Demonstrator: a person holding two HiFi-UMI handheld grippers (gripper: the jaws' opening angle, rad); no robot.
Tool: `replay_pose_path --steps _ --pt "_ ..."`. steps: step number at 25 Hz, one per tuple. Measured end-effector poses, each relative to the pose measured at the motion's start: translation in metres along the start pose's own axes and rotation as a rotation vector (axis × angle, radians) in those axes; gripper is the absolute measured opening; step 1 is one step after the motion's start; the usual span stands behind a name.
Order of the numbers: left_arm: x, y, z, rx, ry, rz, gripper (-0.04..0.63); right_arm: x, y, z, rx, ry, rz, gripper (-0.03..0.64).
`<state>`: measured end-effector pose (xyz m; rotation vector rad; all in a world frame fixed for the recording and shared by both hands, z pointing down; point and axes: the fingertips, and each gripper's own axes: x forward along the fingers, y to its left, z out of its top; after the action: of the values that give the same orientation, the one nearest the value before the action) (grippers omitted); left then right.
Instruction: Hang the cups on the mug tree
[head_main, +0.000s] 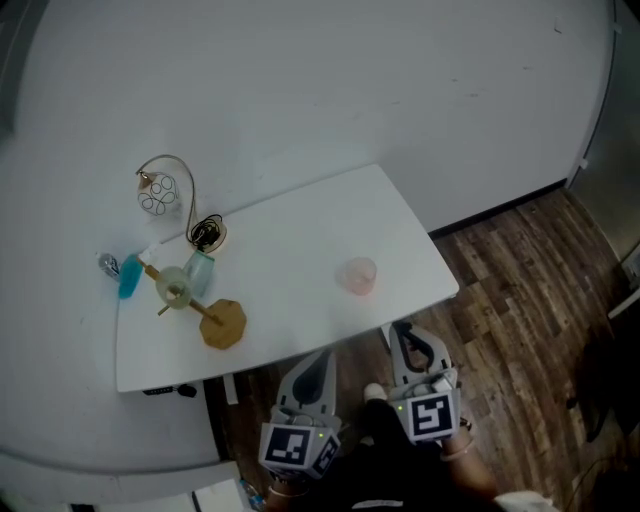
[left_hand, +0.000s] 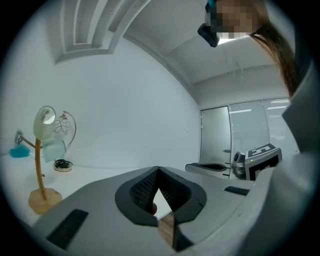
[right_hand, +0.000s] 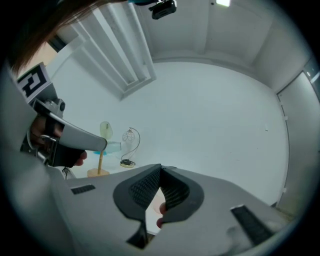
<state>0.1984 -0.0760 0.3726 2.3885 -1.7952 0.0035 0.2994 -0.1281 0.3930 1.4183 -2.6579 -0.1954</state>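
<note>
A wooden mug tree (head_main: 223, 324) stands at the left end of the white table (head_main: 300, 240). It carries a pale green cup (head_main: 173, 286), a light blue cup (head_main: 199, 270) and a teal cup (head_main: 130, 277). A pink cup (head_main: 357, 275) stands alone on the table's right half. Both grippers hover just off the front edge, level. My left gripper (head_main: 318, 360) is shut and empty, its tips meeting in the left gripper view (left_hand: 158, 170). My right gripper (head_main: 403, 335) is also shut with nothing held (right_hand: 161, 167), a short way in front of the pink cup. The tree (left_hand: 39, 165) shows far left.
A gold wire ornament stand (head_main: 170, 195) with a round base (head_main: 207, 235) sits behind the mug tree. The table backs onto a white wall. Wood floor (head_main: 520, 300) lies to the right and in front of the table.
</note>
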Motion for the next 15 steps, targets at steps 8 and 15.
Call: replay_pose_path --steps 8,15 --pt "0.025 0.001 0.004 0.020 0.029 -0.064 0.000 0.020 -0.007 -0.032 0.063 0.064 0.000 0.011" --pt "0.043 0.008 0.005 0.032 0.049 -0.083 0.001 0.046 -0.007 -0.074 0.059 0.180 0.026 0.146"
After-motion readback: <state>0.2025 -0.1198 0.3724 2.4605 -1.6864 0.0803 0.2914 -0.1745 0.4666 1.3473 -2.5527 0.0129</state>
